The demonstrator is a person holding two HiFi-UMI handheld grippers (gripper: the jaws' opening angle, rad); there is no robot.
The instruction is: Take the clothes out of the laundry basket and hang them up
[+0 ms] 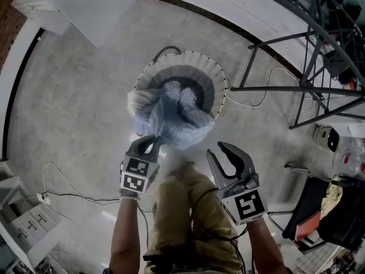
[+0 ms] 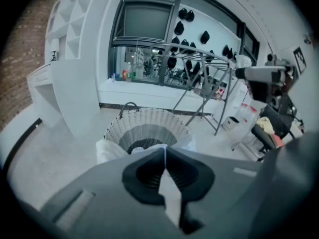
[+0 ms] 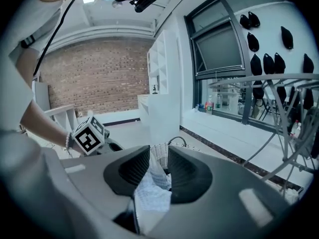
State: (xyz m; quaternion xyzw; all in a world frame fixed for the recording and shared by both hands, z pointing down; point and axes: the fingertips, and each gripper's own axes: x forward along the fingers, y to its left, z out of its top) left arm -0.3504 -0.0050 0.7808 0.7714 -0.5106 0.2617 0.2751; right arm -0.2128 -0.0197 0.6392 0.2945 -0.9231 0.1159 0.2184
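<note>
Garment (image 1: 171,117), pale blue-white with a fine check, is pulled up out of the laundry basket (image 1: 201,63). Its lower part is still down inside the dark well and its upper folds are bunched over the near rim; it is blurred. The left gripper (image 2: 164,156) is clenched on the garment's top edge, jaws pressed together with a thin fold of cloth pinched in the seam between them. The right gripper (image 3: 158,154) is released, with the jaws standing apart. The checked cloth shows through the gap, but the pads are not pressing it. From overhead this gripper sits just beside the hanging cloth on the right, and I can't tell if it touches. A pale lump (image 1: 136,104) lies at the basket's near-left rim; it is unclear whether it is part of the same garment. The basket is round white wicker with a dark handle on the far side, standing on the grey floor (image 1: 74,107) roughly mid-room. A drying rack (image 1: 308,73) of dark metal tubes stands near the right wall edge, well apart from the basket. A white cabinet (image 1: 85,4) is at the far-left corner of the floor. A thin cable (image 1: 68,196) trails across the near-left floor. The person's tan trousers (image 1: 182,210) are below, between the two arms. Each gripper carries a marker cube near the wrist.
</note>
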